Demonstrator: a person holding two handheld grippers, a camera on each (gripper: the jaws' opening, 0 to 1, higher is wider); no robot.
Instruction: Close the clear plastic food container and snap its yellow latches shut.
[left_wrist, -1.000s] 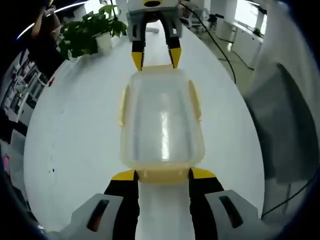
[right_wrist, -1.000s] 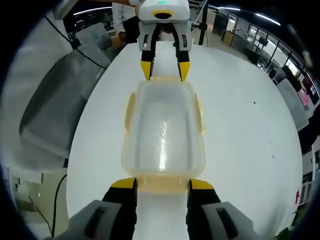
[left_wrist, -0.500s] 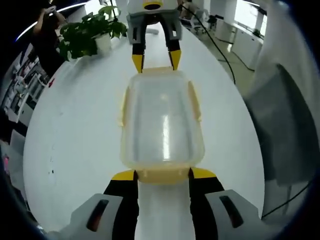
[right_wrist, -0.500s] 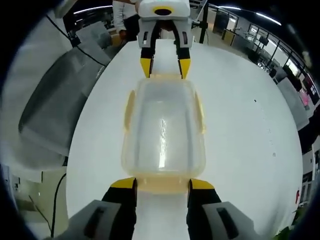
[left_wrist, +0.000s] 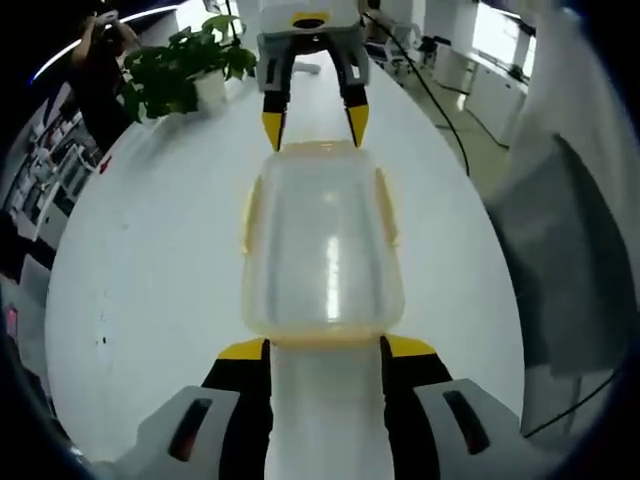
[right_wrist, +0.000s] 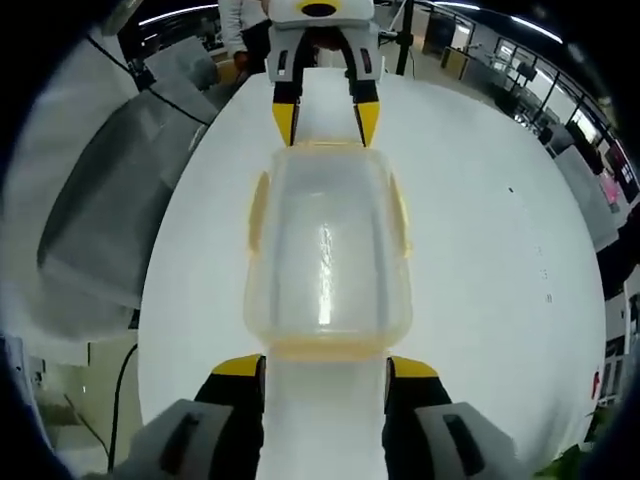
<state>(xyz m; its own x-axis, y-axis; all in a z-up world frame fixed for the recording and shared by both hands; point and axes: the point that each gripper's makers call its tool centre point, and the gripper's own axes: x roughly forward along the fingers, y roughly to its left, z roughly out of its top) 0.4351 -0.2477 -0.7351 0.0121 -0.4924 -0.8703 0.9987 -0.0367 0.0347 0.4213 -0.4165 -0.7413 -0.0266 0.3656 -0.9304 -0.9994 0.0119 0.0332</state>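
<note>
While both jaws are spread wide, the left hand-held gripper (left_wrist: 325, 346) is parked at the near short end of the clear plastic food container (left_wrist: 322, 240), with nothing actually clamped; the yellow tips sit at roughly 7 and 5 o'clock of the box, just beside its end rim. Whether the tips are touching the plastic can't be told from the left gripper view. At 12 o'clock in that view the right hand-held gripper (left_wrist: 313, 122) is seen doing the same thing from the far end, jaws apart, tips right at the other short edge.

Same story in the right gripper view: the right hand-held gripper (right_wrist: 326, 365) is wide open with nothing held, and the container (right_wrist: 326, 250) lies lengthwise ahead of it on the white tabletop (right_wrist: 480, 300). The lid looks seated already. Yellow latches (right_wrist: 260, 210) can be made out along the long sides at 9 and 3 o'clock, and yellowish end flaps at 12 and 6, though whether any are snapped can't be judged through the blur.

What could go wrong, as a guess:
- Since the box is light and sits on a slick surface, it could be shoved or spun if one end is pushed harder than the other.
- An end latch could be missed if the tips slide past the flap rather than onto it.
- The lid could be popped up at one corner if a latch is forced before it's fully seated.

A potted plant (left_wrist: 175, 65) stands well apart at about 11 o'clock in the left gripper view, so it shouldn't be bothered.
</note>
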